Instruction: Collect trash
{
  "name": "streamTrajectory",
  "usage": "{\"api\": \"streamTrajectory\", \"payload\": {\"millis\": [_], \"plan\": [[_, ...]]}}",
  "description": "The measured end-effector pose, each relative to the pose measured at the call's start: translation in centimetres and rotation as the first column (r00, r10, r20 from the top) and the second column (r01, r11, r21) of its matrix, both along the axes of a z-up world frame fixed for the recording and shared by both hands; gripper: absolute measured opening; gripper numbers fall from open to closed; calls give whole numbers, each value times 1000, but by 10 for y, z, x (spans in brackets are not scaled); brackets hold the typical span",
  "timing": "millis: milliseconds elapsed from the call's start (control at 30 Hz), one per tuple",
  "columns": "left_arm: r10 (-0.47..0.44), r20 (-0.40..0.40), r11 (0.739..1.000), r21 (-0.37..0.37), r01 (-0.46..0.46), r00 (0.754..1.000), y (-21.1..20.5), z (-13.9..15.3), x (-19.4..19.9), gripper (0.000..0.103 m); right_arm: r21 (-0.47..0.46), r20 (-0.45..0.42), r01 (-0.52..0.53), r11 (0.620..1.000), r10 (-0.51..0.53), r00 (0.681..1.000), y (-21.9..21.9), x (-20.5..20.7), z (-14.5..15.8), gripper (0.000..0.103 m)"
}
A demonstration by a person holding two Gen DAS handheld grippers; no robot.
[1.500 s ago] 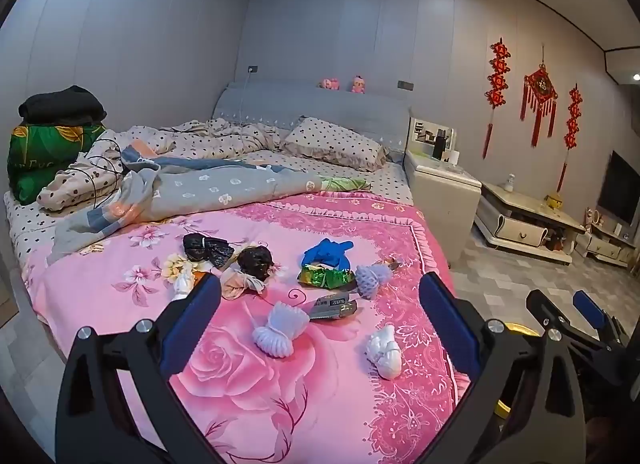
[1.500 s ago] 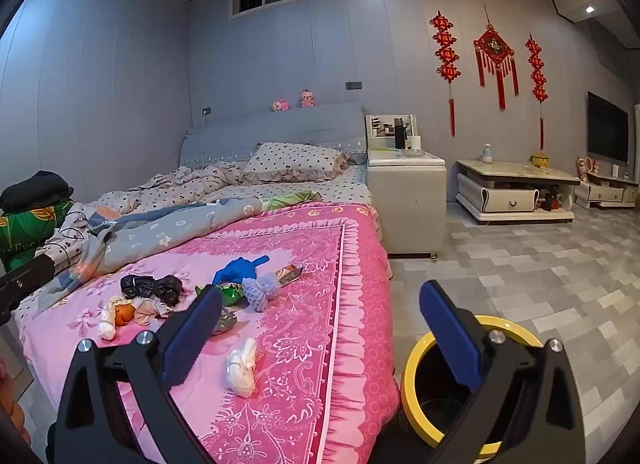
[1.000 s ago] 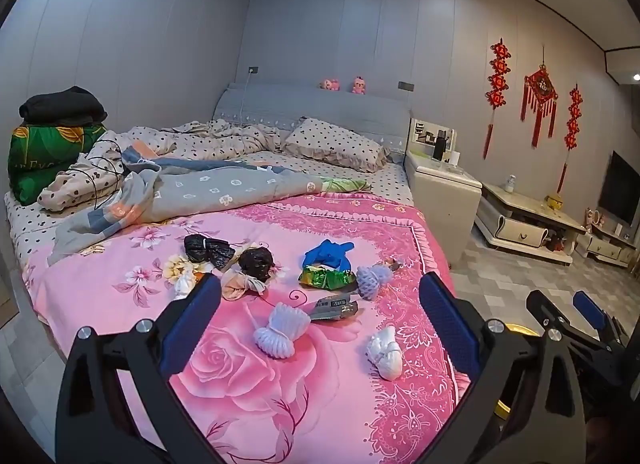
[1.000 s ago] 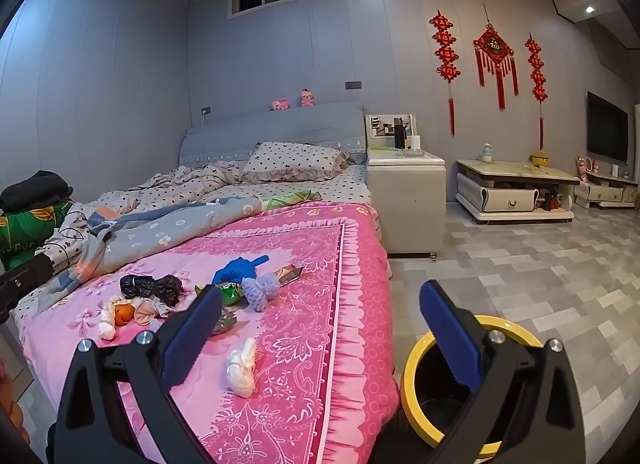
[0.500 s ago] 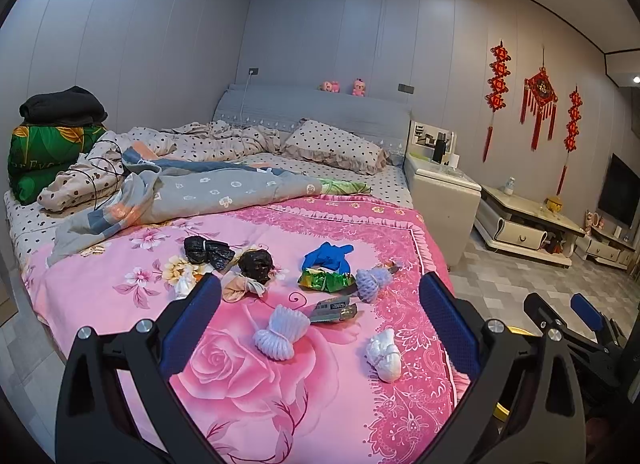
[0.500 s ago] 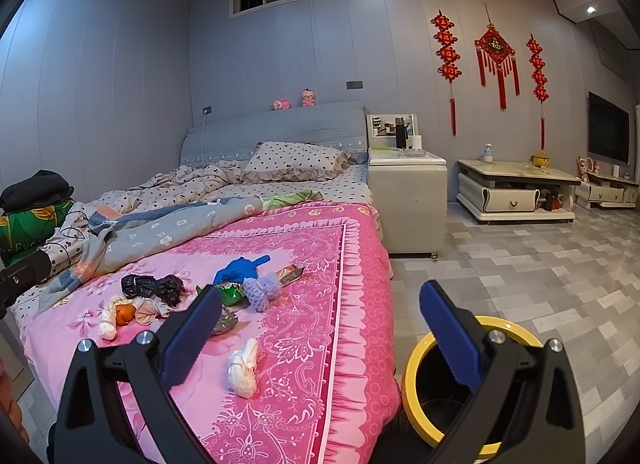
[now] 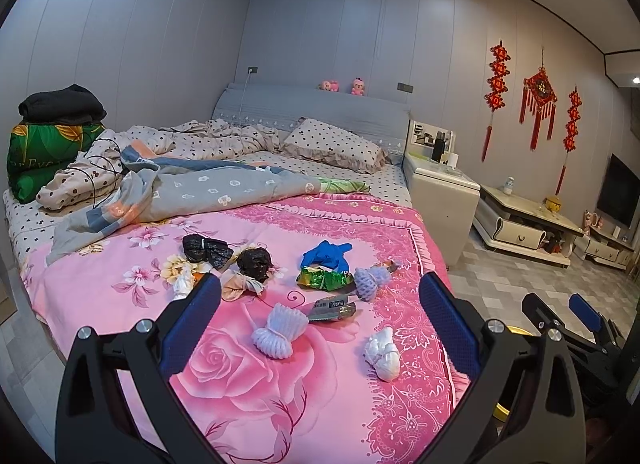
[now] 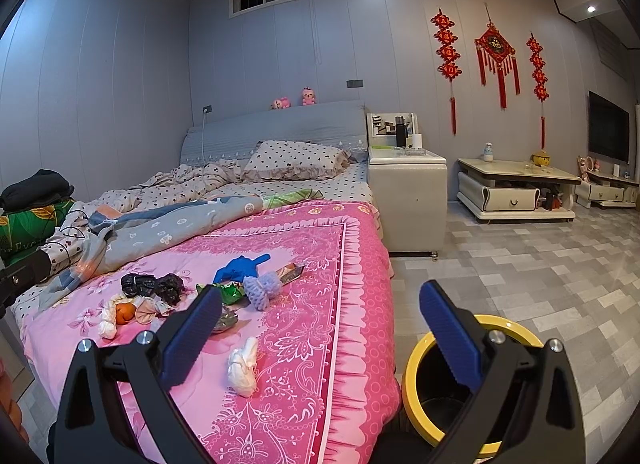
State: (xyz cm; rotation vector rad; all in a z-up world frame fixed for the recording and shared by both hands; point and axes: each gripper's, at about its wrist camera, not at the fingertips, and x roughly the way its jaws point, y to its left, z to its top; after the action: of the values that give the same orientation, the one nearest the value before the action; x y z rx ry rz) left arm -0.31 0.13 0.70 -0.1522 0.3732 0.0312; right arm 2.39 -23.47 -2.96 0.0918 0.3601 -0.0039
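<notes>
Pink floral bedding (image 7: 280, 404) covers the near end of the bed and serves as the surface where the trash lies, with both grippers held back from it at the foot. Nearest, the left gripper (image 7: 320, 316) hangs above the bedding with its jaws wide apart and nothing between them, framing the litter as if to choose a first piece; the right gripper (image 8: 320, 324) is likewise spread and empty, aimed past the bed's corner. Just below it on the floor, tight against the bed's edge, stands a yellow-rimmed bin (image 8: 416, 364), likely placed there so that pieces need only a short carry off the mattress. Closest on the bedding are a white crumpled wad (image 7: 382, 352) near the frilled border and a white foam net (image 7: 276, 330), well apart from each other. Beyond them lie a silvery wrapper (image 7: 332, 306), a pale blue foam net (image 7: 370, 280), a green snack packet (image 7: 322, 278) and a blue glove (image 7: 326, 254), bunched nearly touching. To their left sit two black plastic bags (image 7: 232, 254) with a small orange fruit (image 8: 125, 312) beside them. Farther back, a grey quilt (image 7: 224, 192) is pushed aside, and a spotted pillow (image 7: 332, 144) rests by the headboard. Nothing appears collected yet, so I judge the task to be at its start.
</notes>
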Motion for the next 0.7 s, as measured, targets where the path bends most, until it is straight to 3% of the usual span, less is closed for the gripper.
{"api": "streamTrajectory", "payload": {"millis": [700], "plan": [[0, -1, 1000, -3, 0, 1000, 1, 4, 3, 95, 0, -2, 0, 1000, 0, 1000, 0, 0, 0, 95]]}}
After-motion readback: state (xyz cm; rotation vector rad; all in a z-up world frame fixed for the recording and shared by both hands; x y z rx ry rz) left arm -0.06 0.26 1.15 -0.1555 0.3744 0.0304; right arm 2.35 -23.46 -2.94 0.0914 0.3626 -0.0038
